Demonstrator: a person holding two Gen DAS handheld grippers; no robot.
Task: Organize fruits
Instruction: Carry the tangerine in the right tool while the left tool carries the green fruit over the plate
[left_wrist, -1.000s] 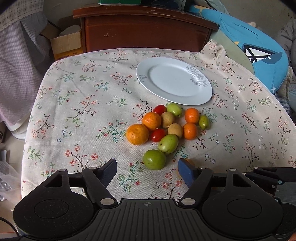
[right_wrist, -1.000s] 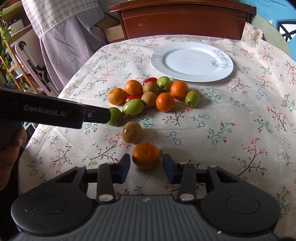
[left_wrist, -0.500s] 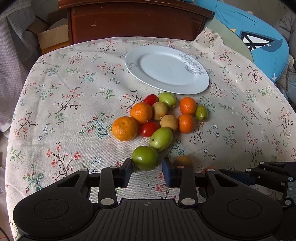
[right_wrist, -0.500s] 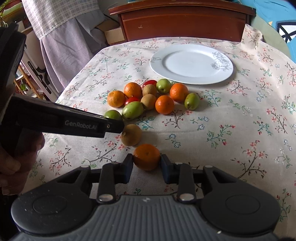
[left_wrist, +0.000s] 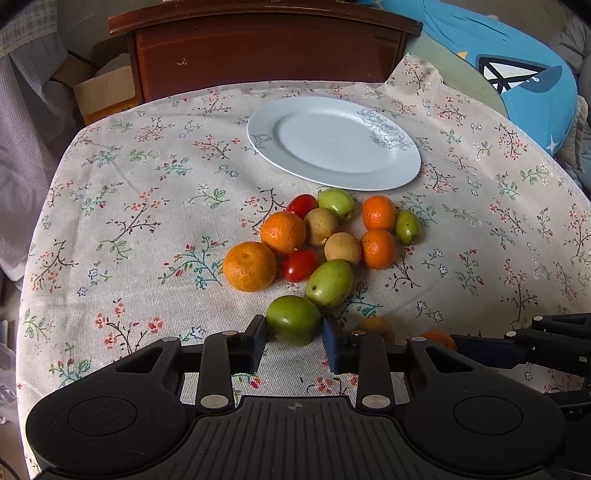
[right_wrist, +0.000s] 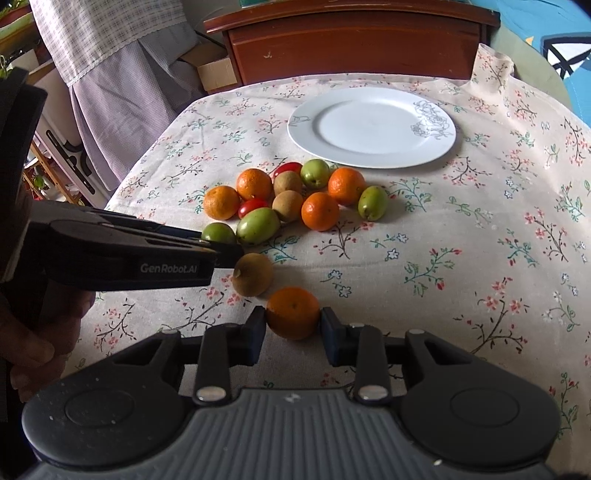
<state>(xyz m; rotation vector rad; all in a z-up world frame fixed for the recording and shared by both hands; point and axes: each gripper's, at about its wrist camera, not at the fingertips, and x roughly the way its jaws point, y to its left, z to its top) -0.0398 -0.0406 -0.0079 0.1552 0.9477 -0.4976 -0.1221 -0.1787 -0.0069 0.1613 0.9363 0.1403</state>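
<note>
Tablecloth (left_wrist: 147, 206): a cream woven cloth printed with small flower sprigs is draped over the table; its matt weave probably keeps the round fruit from rolling.
Plate (left_wrist: 332, 140): a smooth, glossy white plate with a grey line-drawn rose near its rim is set at the far side, bare. It is judged to be where the fruit is to go, being just beyond the pile and within reach of both tools.
Fruit cluster (left_wrist: 325, 236): oranges, green fruits, brown round fruits and two red tomatoes lie bunched together on the cloth just in front of the plate, many touching. None has been placed on the plate yet.
Left gripper (left_wrist: 293, 334): its jaws are pressed on either side of the green fruit (left_wrist: 293, 319), the nearest of the pile. The fruit is smooth, waxy and slightly oval, and is clamped across its width, a hold judged to be the steadiest for a round thing. The jaws had just been closing on it, and it sits on the cloth, not lifted.
Right gripper (right_wrist: 293, 328): its jaws are clamped on the orange (right_wrist: 293, 312), a round fruit with dimpled, matt peel that lies apart from the pile, nearest the camera. It is likewise gripped across its middle and rests on the cloth.
Brown fruit (right_wrist: 253, 275): a dull, rough-skinned ball with a small stem nub lies just beside the held orange, near the left tool's tip.
</note>
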